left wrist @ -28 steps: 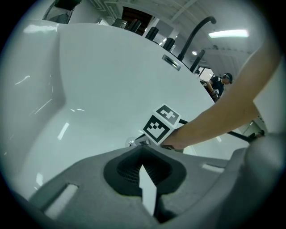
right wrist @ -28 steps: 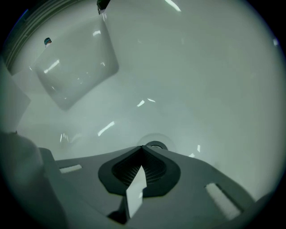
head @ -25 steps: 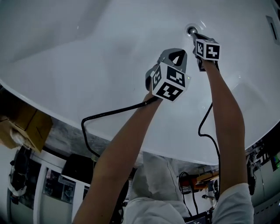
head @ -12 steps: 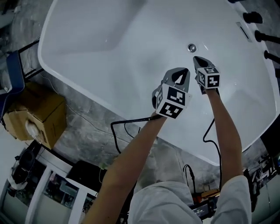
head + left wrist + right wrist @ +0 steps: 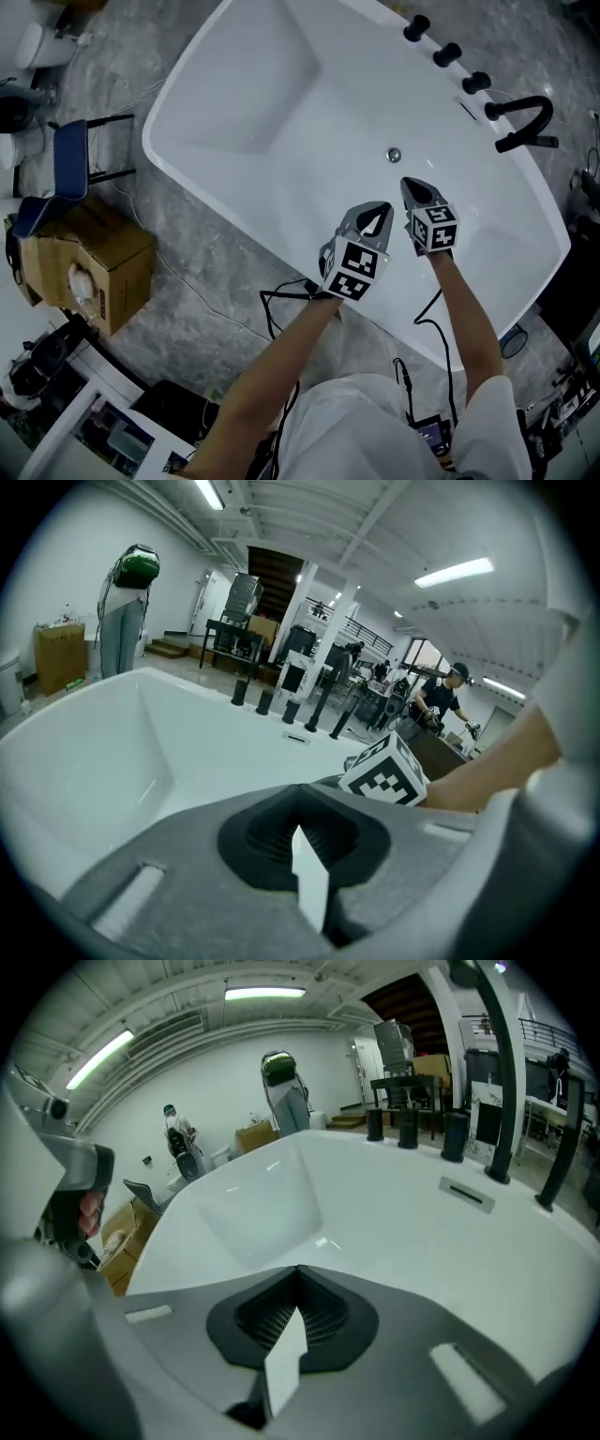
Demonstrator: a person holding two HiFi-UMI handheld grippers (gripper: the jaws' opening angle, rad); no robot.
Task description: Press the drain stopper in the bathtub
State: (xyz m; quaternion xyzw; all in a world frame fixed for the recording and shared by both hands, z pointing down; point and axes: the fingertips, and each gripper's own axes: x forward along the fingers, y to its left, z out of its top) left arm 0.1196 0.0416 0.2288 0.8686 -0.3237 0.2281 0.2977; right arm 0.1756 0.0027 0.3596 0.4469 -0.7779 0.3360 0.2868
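Left gripper (image 5: 375,214) and right gripper (image 5: 412,190) are both clenched on nothing, over the bathtub (image 5: 281,112). The drain stopper (image 5: 394,155) sits in its floor toward the faucet (image 5: 525,117) edge, apart from both. A tip brought down off-centre could skid off it.

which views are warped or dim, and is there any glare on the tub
Head view: dim, bluish, fairly sharp; bathtub evenly lit, no strong glare. Left gripper view: heavy fisheye, black corners, ceiling light blown bright. Right gripper view: same fisheye, bending the faucet; one small highlight inside the bathtub.
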